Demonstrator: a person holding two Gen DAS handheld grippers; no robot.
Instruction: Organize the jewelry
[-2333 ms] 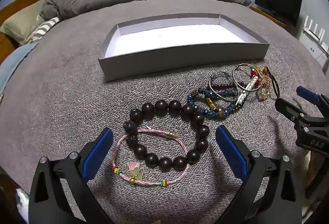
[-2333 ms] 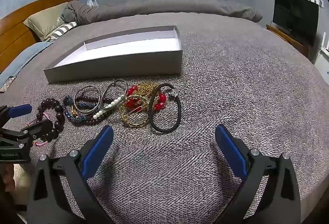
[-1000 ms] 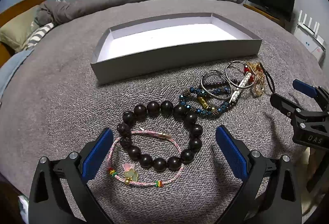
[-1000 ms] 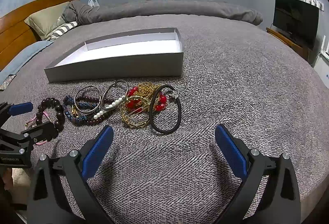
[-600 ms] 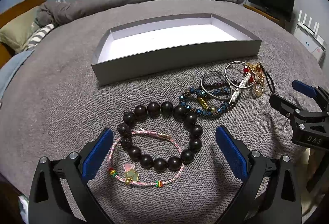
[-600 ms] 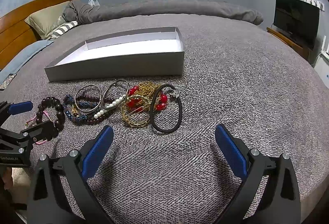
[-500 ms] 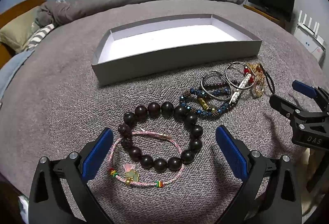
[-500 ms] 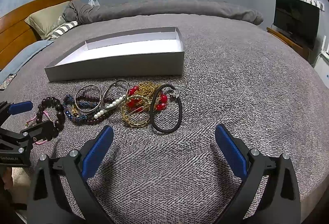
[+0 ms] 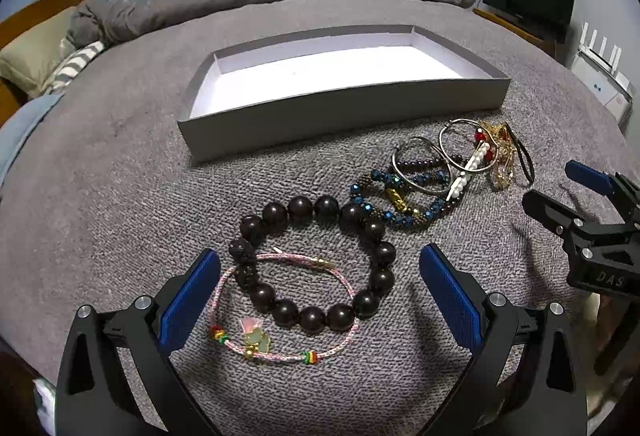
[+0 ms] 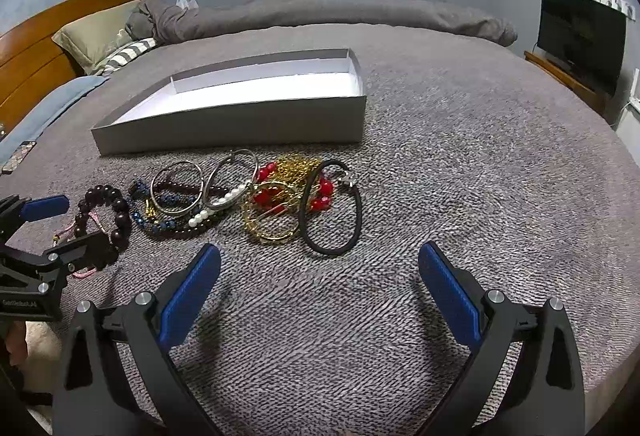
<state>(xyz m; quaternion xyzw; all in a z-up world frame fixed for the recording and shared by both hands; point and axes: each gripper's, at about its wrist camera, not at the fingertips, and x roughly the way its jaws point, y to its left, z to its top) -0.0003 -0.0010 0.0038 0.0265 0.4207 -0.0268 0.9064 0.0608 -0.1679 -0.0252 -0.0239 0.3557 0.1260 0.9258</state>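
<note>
Left wrist view: the left hand-held gripper [image 9: 320,296], spread wide and holding nothing, straddles the dark bead bracelet [image 9: 314,262] and pink cord bracelet [image 9: 286,310] near the bed's [image 9: 100,196] front edge, seemingly lined up to pick one. Behind the jewelry lies the empty gray box [image 9: 340,108], likely its destination. Also wide and unladen, the right hand-held gripper [image 10: 320,284] hovers short of the black hair tie [image 10: 332,212].
</note>
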